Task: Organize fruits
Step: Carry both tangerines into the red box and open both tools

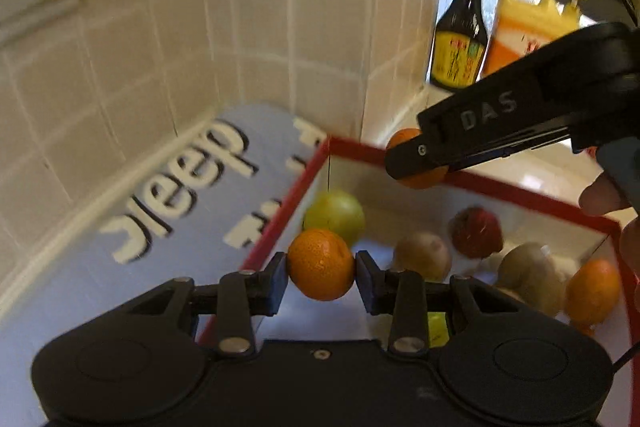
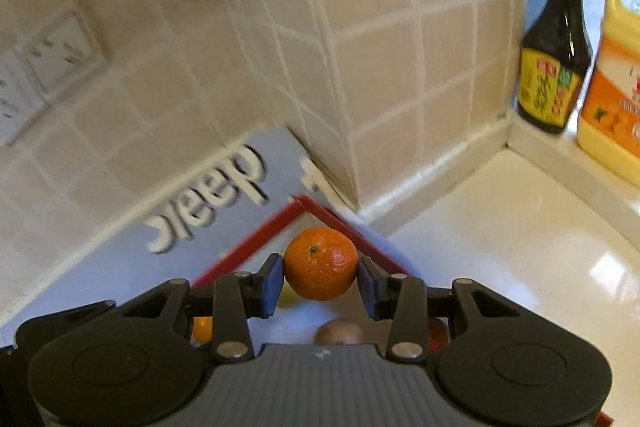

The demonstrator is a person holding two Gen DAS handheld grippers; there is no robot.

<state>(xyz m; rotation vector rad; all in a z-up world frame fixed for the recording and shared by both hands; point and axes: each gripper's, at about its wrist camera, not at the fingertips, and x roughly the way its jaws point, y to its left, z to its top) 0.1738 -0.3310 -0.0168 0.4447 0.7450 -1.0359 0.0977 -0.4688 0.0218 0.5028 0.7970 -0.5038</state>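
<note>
Each hand carries one orange, and both hang over the red-rimmed box (image 1: 532, 193) of fruit that sits on the bench (image 2: 500, 235) in the tiled corner.

The left gripper (image 1: 322, 273) is clamped on an orange (image 1: 321, 264) across its middle, with the jaws pressing on either side. This fruit hangs over the near left part of the box, just inside the left rim. A green apple (image 1: 338, 213) lies behind and below it.

The right gripper (image 2: 320, 281) is closed the same way on a second orange (image 2: 320, 263), whose stem dimple faces the camera. In the left wrist view the right gripper reaches in from the right, and its orange hangs at the box's far rim, near the far corner.

An orange is round and has no long axis, so the angle of release matters little. What likely counts is which side of the rim each one hangs on. The left orange is plainly inside the box. Whether the right one hangs inside or outside the far rim cannot be told.

A red apple (image 1: 476, 233), two brownish fruits and another orange (image 1: 592, 293) lie on the box floor to the right.
</note>
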